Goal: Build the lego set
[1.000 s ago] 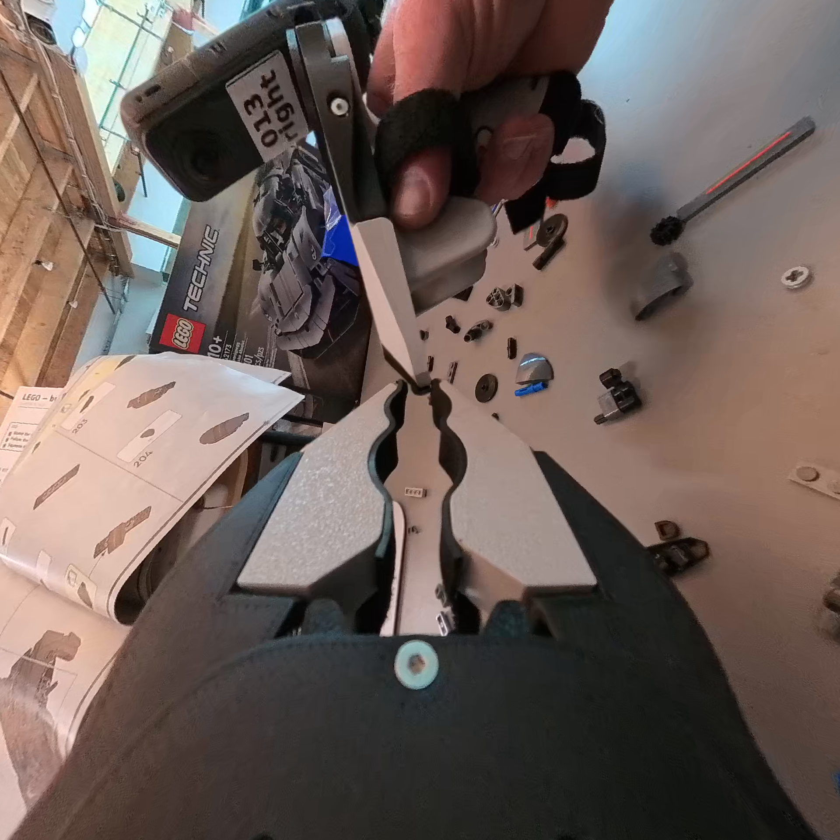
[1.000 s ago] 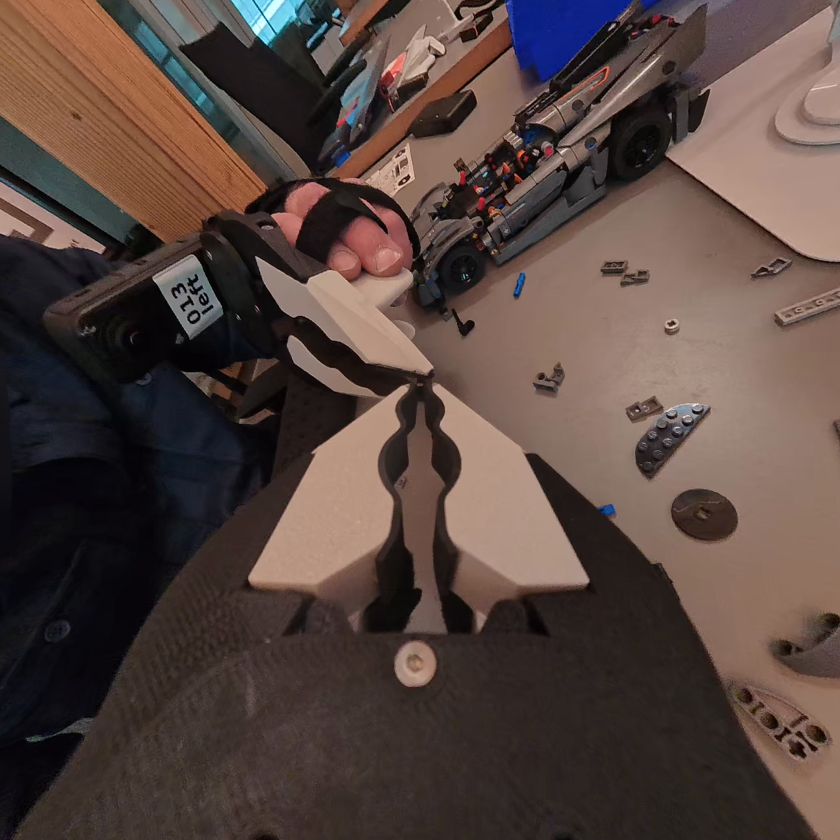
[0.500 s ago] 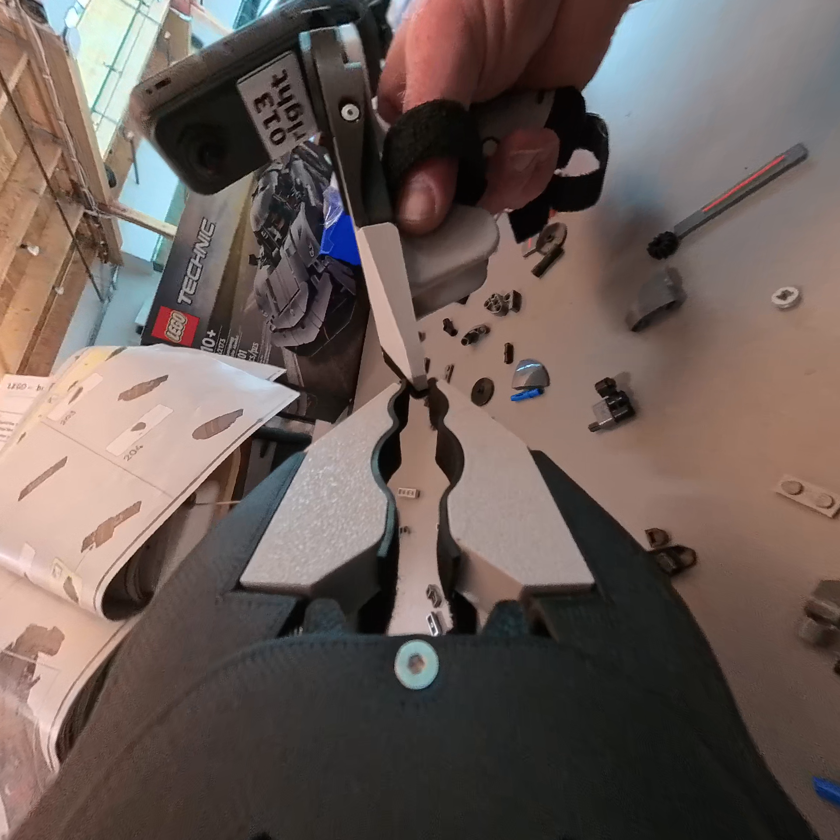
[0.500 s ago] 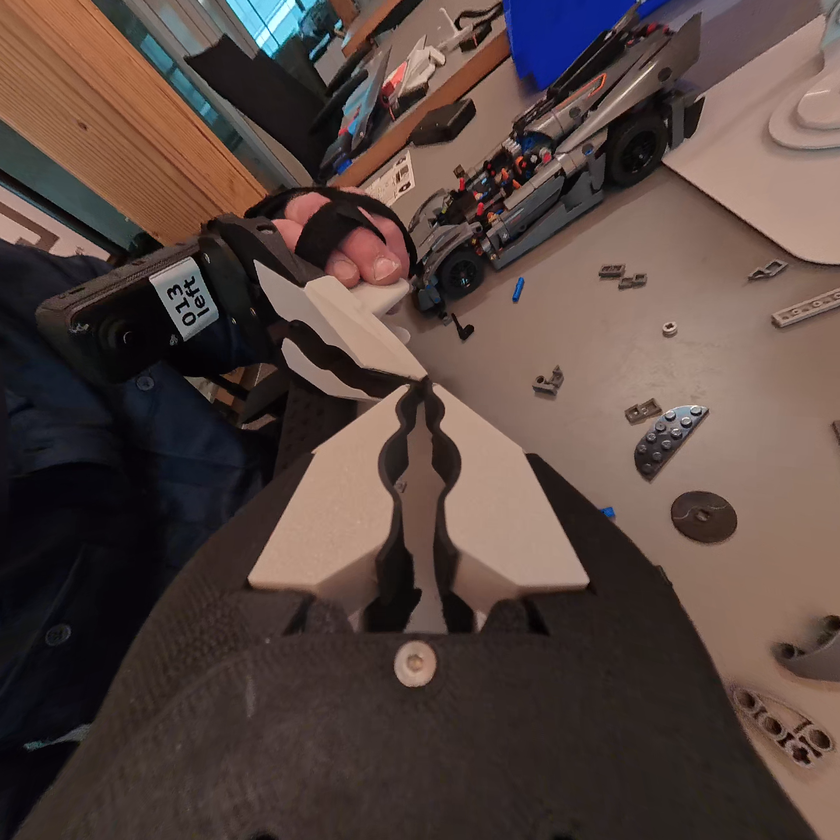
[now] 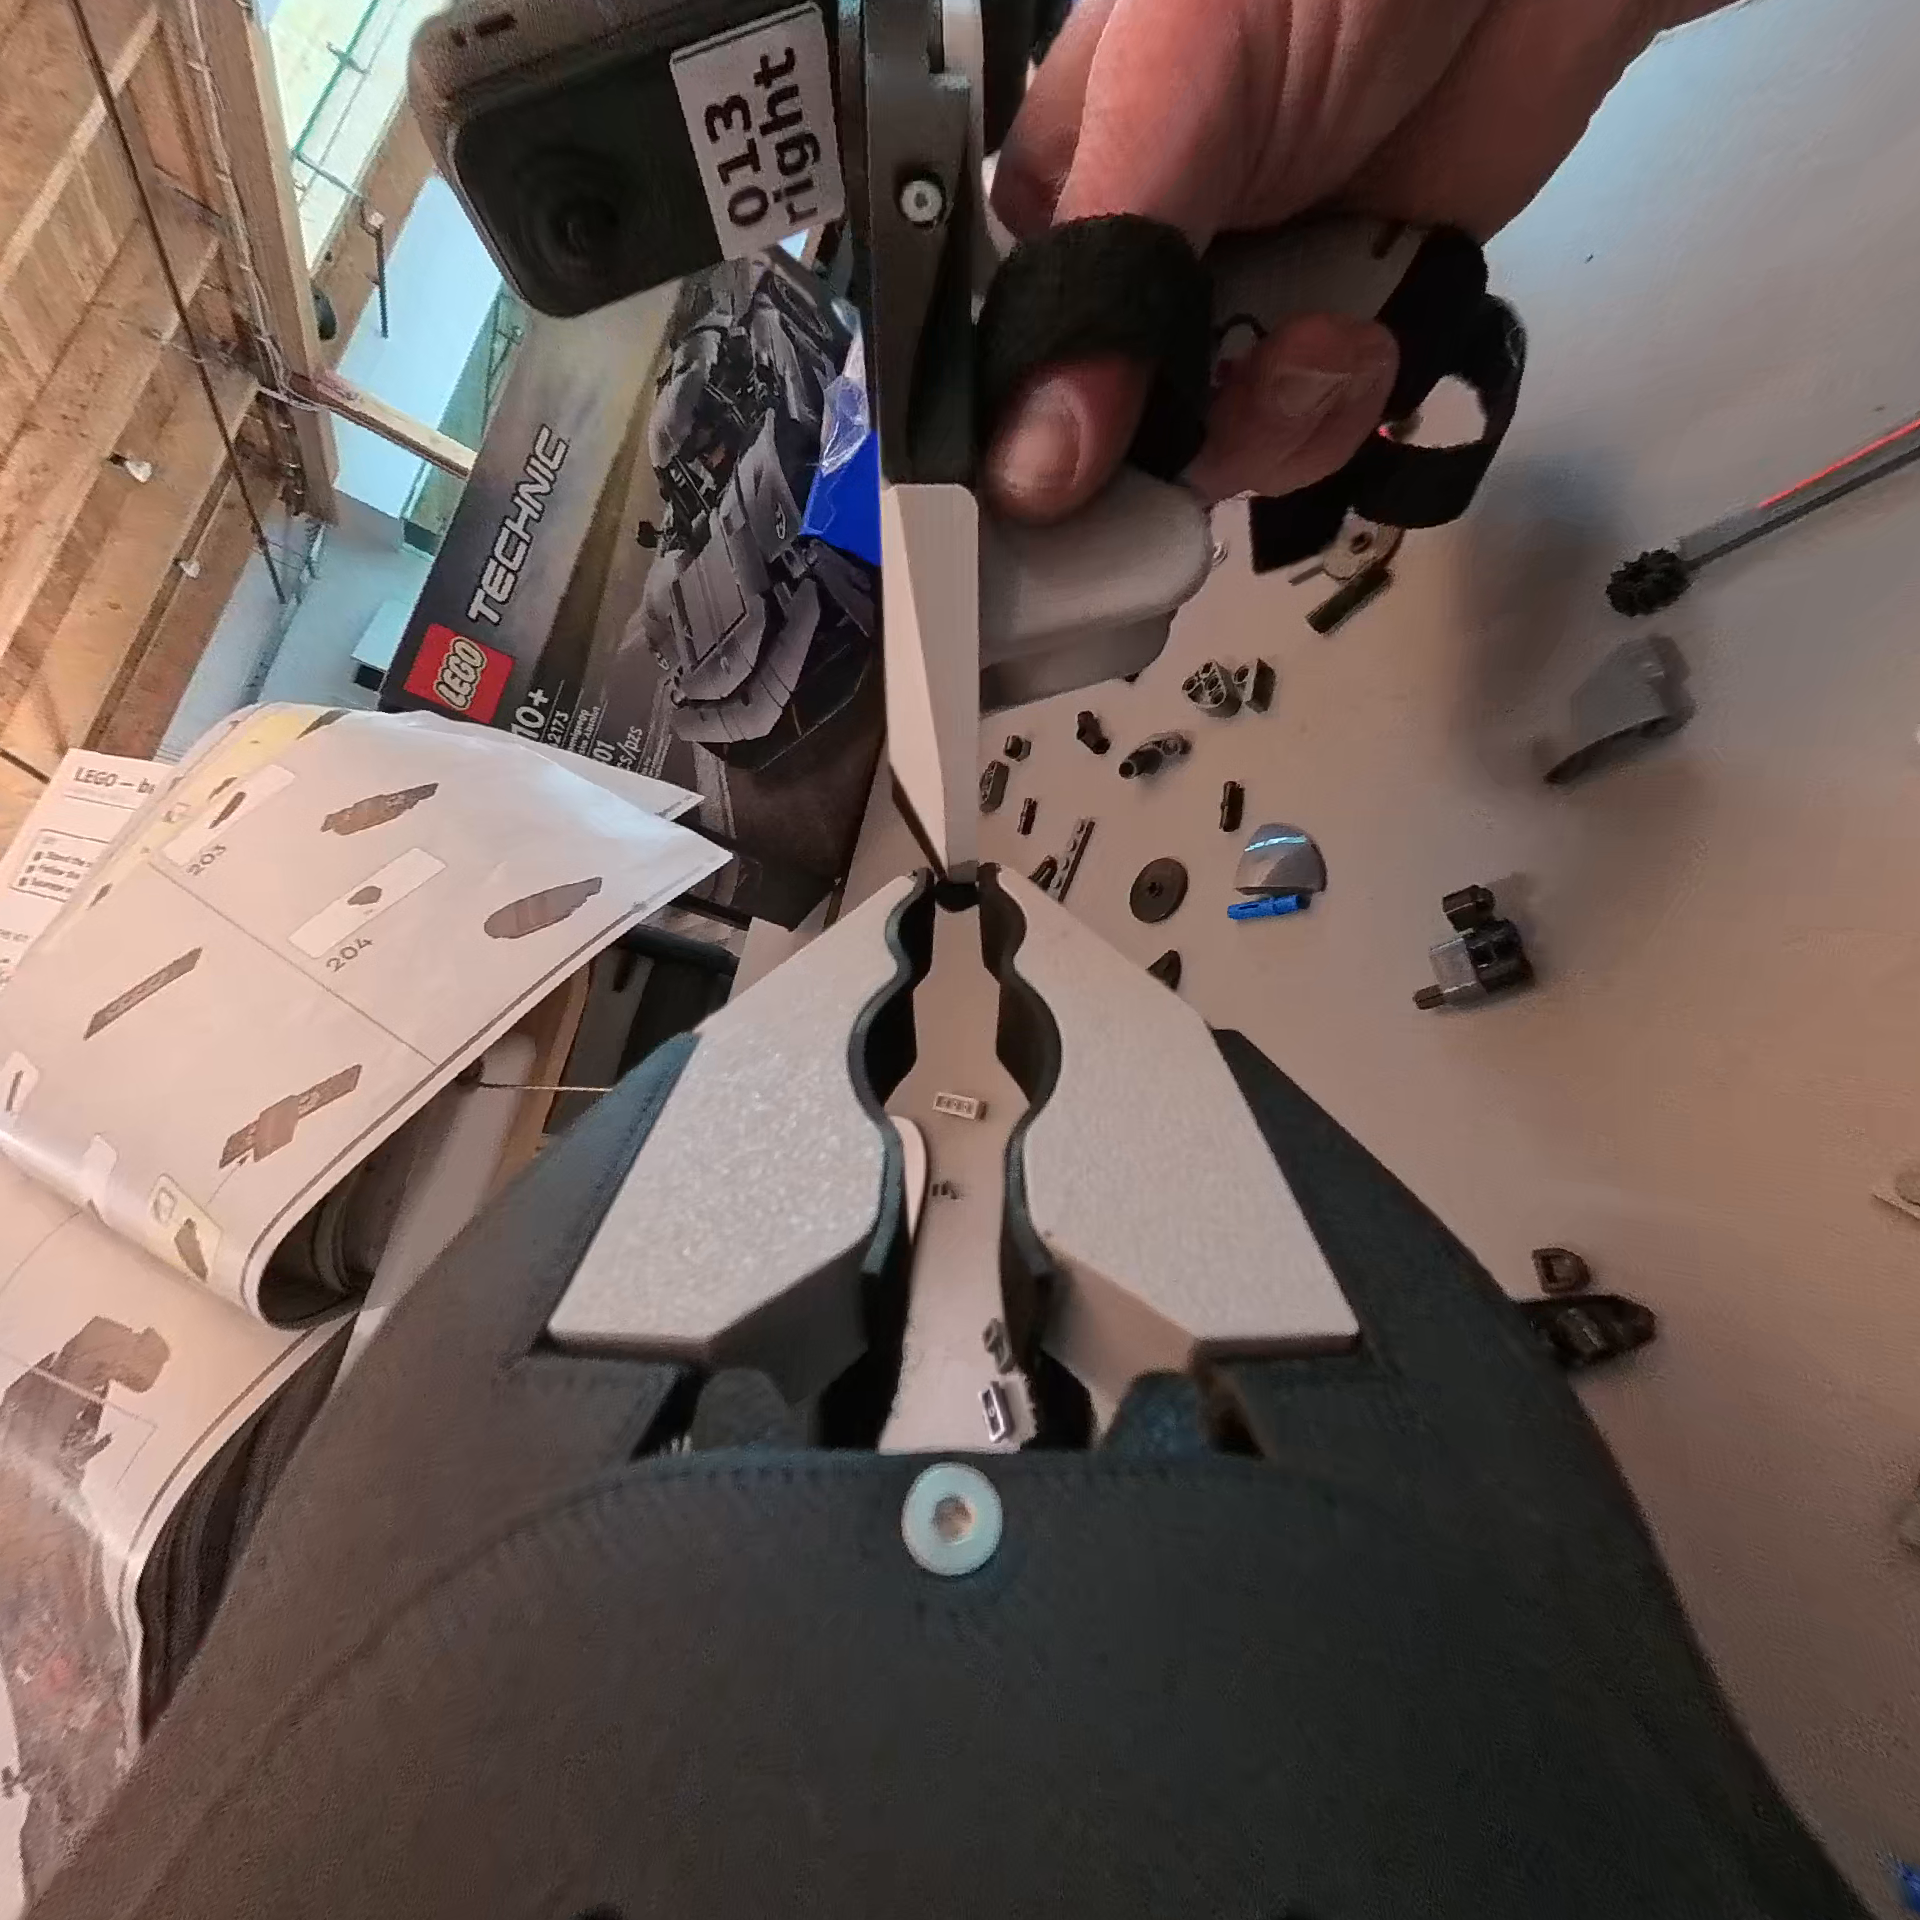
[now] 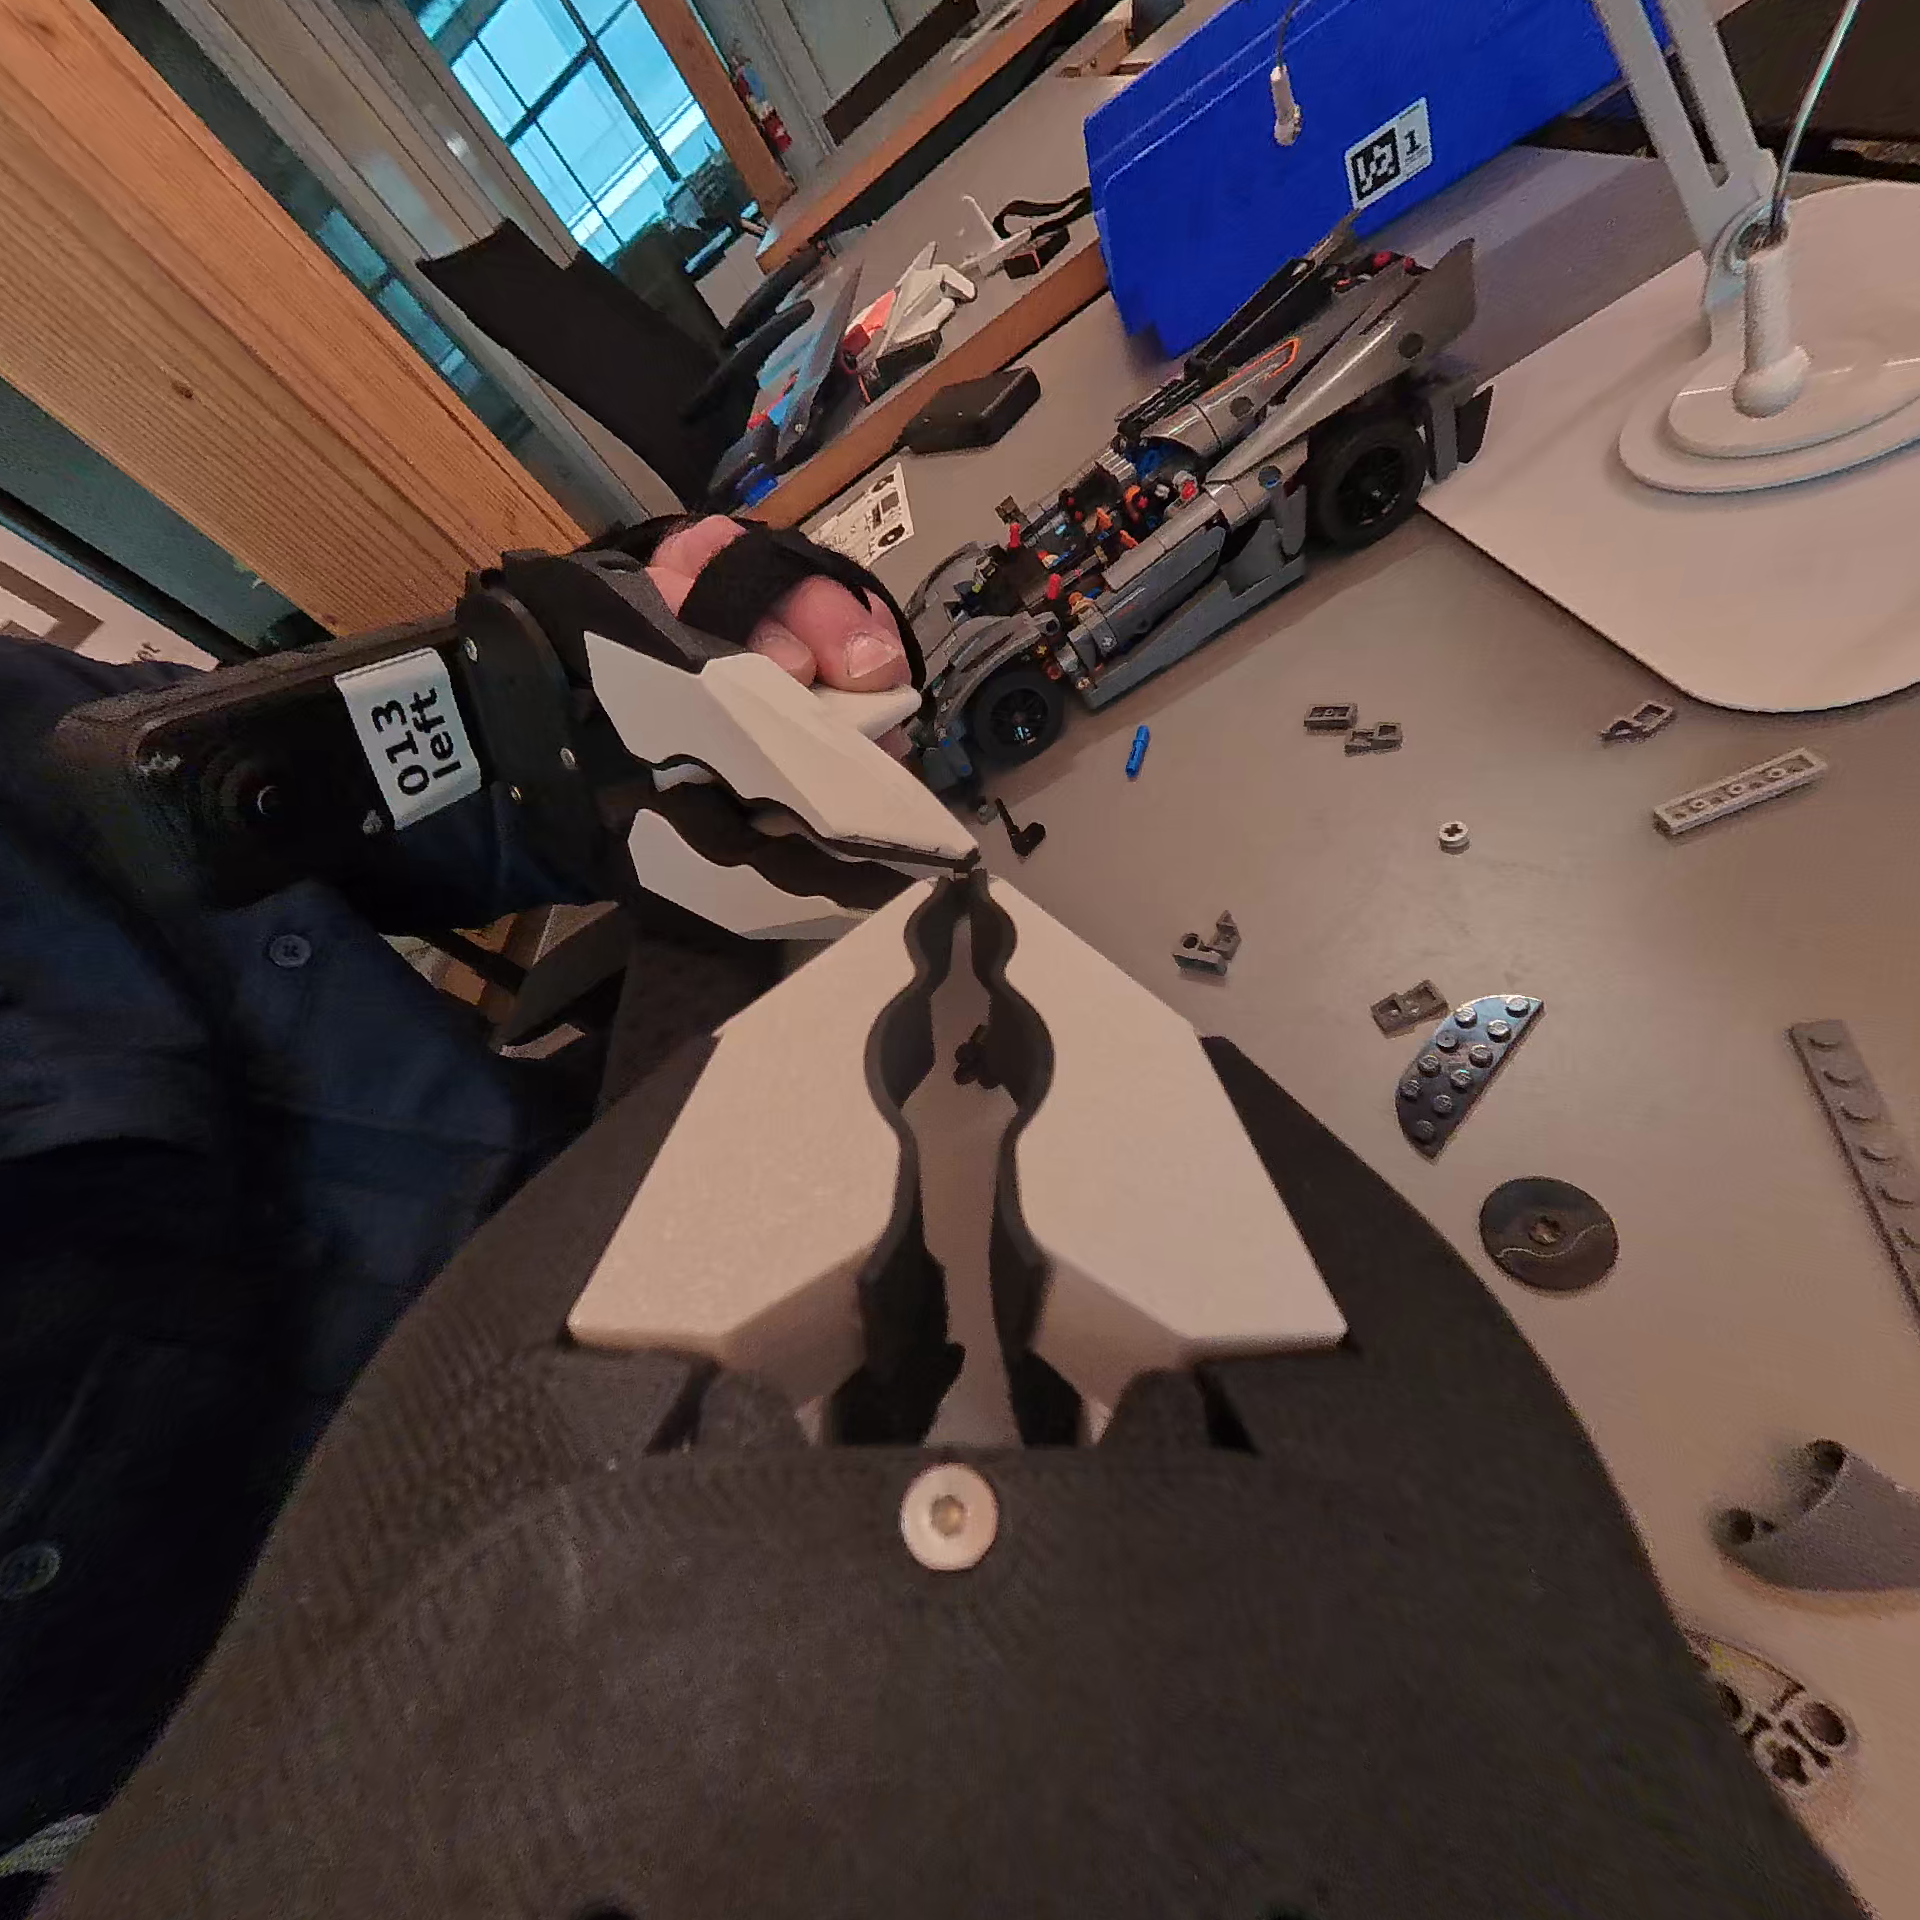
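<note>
My left gripper point(image 5: 954, 891) is shut on a small black piece point(image 5: 954, 898) at its tips, held above the grey table point(image 5: 1558, 1091). My right gripper point(image 6: 964, 883) is shut too, with a dark sliver pinched at its tips. The two grippers meet tip to tip: the right one point(image 5: 948, 864) comes down from above in the left wrist view, and the left one point(image 6: 968, 856) comes in from the left in the right wrist view. I cannot tell whether they hold one piece or two. The partly built grey Lego car point(image 6: 1195, 520) stands farther back on the table.
The open instruction booklet point(image 5: 312, 935) and the set's box point(image 5: 644, 623) lie to the left. Loose parts are scattered about: a blue pin point(image 5: 1262, 907), a grey curved piece point(image 5: 1621, 707), a half-round plate point(image 6: 1465, 1070), a black disc point(image 6: 1548, 1231). A blue bin point(image 6: 1351, 156) and a white lamp base point(image 6: 1766, 416) stand behind. The grippers are tip to tip, or close to it. Both grippers' tips are roughly 25 centimeters from the partly built grey Lego car point(image 6: 1195, 520).
The grippers stay tip to tip. The right gripper has turned more upright and come closer in the left wrist view. The left gripper has tilted slightly in the right wrist view.
</note>
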